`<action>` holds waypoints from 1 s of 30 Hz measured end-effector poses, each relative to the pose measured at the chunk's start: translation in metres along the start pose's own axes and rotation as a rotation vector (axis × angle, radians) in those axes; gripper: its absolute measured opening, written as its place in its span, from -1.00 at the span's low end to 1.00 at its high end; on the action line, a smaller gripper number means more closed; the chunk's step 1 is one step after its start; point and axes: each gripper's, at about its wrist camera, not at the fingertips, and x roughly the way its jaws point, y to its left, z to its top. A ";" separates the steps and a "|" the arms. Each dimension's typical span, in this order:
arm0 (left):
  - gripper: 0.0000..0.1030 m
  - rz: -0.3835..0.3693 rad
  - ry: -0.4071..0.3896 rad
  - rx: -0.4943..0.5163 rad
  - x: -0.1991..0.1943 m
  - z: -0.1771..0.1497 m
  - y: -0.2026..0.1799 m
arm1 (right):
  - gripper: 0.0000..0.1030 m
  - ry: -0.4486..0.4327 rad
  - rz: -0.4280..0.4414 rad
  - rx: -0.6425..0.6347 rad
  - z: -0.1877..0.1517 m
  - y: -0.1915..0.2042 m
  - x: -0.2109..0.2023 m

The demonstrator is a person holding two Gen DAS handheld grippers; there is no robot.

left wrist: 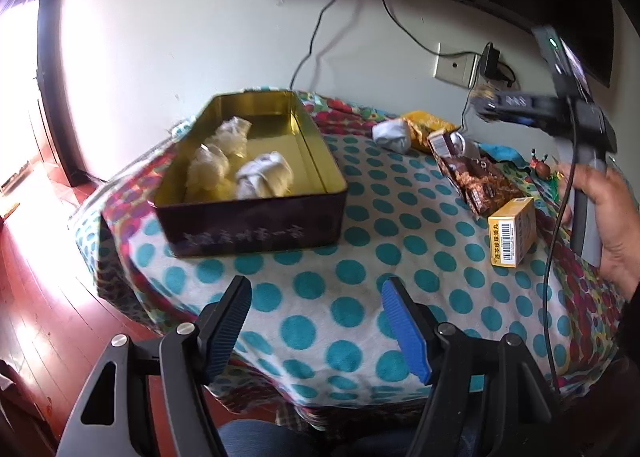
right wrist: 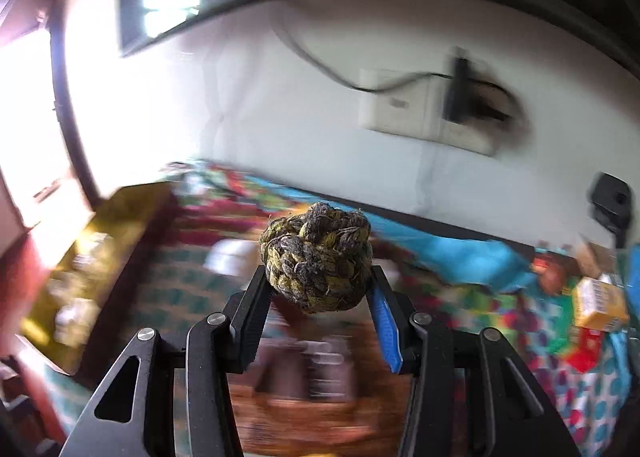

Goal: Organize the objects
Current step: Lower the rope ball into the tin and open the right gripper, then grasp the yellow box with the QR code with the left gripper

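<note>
- The open tin sits on the left part of the dotted cloth, its long axis running from near to far, with several rolled bundles already inside.
- The left gripper hovers low over the cloth just in front of the tin, fingers spread with nothing between them.
- A white bundle lies loose beyond the tin's far right corner, near a brown packet and a yellow box.
- The right gripper pinches a knotted rope ball between its pads, lifted clear of the cloth.
- From that ball the tin lies down and to the left; the carrying hand likely swings that way next.
</note>
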 end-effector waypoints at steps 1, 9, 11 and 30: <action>0.35 0.006 -0.003 0.004 -0.003 0.000 0.004 | -0.13 0.005 0.026 -0.012 0.002 0.015 0.001; 0.35 0.038 -0.031 -0.076 -0.025 -0.007 0.063 | -0.12 0.051 0.181 -0.205 -0.005 0.155 0.021; 0.35 0.046 -0.031 -0.118 -0.024 -0.010 0.079 | -0.12 0.065 0.206 -0.247 -0.009 0.185 0.027; 0.35 -0.004 0.009 -0.230 -0.002 -0.018 0.100 | 0.26 0.086 0.209 -0.263 -0.015 0.229 0.053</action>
